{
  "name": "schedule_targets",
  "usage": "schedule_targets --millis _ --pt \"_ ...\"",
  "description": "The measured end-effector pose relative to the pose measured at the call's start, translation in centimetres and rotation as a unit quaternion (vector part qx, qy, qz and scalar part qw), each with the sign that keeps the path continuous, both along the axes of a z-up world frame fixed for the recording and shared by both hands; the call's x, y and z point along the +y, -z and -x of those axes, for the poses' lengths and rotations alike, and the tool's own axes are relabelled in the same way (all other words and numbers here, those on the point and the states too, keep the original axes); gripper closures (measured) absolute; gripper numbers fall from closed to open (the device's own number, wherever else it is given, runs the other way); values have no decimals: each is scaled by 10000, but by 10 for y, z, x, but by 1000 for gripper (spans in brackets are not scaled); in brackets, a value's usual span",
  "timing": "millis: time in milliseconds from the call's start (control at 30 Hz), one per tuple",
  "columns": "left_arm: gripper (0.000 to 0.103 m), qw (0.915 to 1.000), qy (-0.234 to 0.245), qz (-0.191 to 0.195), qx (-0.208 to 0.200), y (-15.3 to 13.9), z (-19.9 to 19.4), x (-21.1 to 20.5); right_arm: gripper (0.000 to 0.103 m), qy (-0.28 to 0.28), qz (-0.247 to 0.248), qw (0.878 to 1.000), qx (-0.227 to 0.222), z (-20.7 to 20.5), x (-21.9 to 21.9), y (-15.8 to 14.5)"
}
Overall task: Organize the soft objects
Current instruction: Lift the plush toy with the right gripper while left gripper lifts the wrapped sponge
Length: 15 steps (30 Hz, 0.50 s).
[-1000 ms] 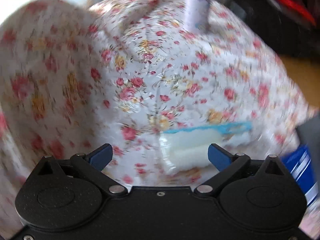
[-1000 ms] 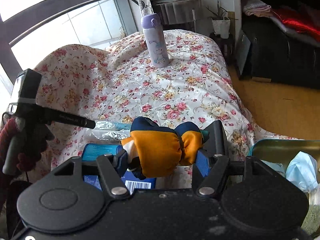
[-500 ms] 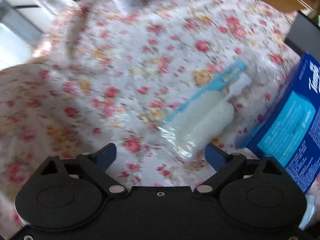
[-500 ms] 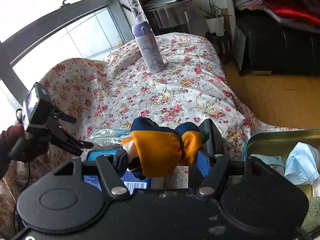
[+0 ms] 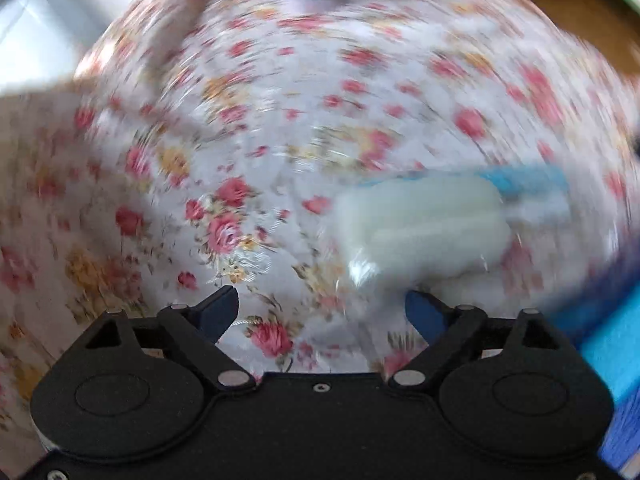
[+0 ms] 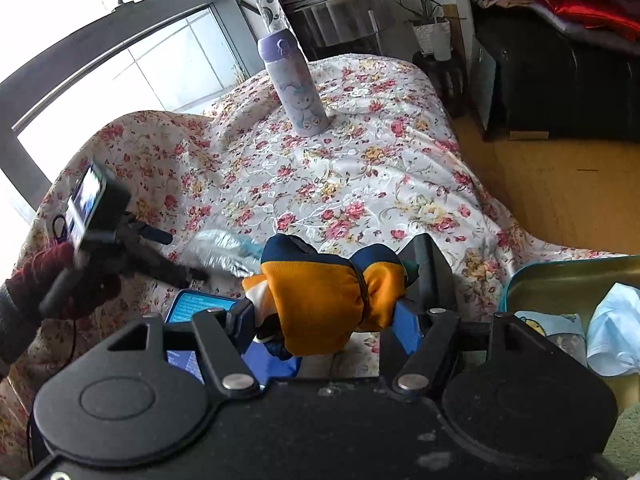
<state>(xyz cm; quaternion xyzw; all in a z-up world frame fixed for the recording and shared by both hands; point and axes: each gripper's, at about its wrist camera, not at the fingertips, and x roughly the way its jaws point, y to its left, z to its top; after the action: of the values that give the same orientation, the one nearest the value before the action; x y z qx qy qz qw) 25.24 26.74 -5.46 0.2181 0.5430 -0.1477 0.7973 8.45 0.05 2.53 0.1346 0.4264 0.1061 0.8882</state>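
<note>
My right gripper is shut on a rolled orange and navy cloth bundle tied with a dark band, held above the floral tablecloth. A clear plastic bag of white pads with a blue zip strip lies on the cloth; in the right wrist view the bag shows just past the left gripper's tips. My left gripper points down at the cloth, its jaws closing with only cloth between them; the bag sits just ahead of its right finger. The left wrist view is blurred.
A purple lidded bottle stands upright at the far side of the cloth. A blue tissue box lies near the right gripper. A green tin at right holds a pale blue face mask. Wooden floor and dark furniture lie beyond.
The left gripper has swung and rolled over the cloth and dropped lower; its jaws have narrowed. The bag now lies level by its right finger. The right gripper keeps hold of the bundle.
</note>
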Motion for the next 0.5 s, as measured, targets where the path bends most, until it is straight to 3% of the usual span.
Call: schedule_targets --millis 100,167,267,333,400,500 --pt "17 9948 -924 399 168 0 -16 18 36 -6 34 10000 6 -1 0 2" --pt "17 9862 -1461 751 189 -7 -18 27 36 1 13 10000 23 -1 -2 3" --pt "17 9637 -2205 1396 561 -17 -21 38 36 34 -42 10000 35 -2 -4 4" --pt "14 9433 -2595 1915 781 -23 -18 40 36 60 -67 10000 29 -3 -4 5" --pt "13 9285 -2863 2210 844 -26 -15 39 36 83 -99 9999 22 -3 -4 6" --pt "9 9204 -3073 2307 718 -35 -6 20 36 103 -125 9999 -34 0 -4 6"
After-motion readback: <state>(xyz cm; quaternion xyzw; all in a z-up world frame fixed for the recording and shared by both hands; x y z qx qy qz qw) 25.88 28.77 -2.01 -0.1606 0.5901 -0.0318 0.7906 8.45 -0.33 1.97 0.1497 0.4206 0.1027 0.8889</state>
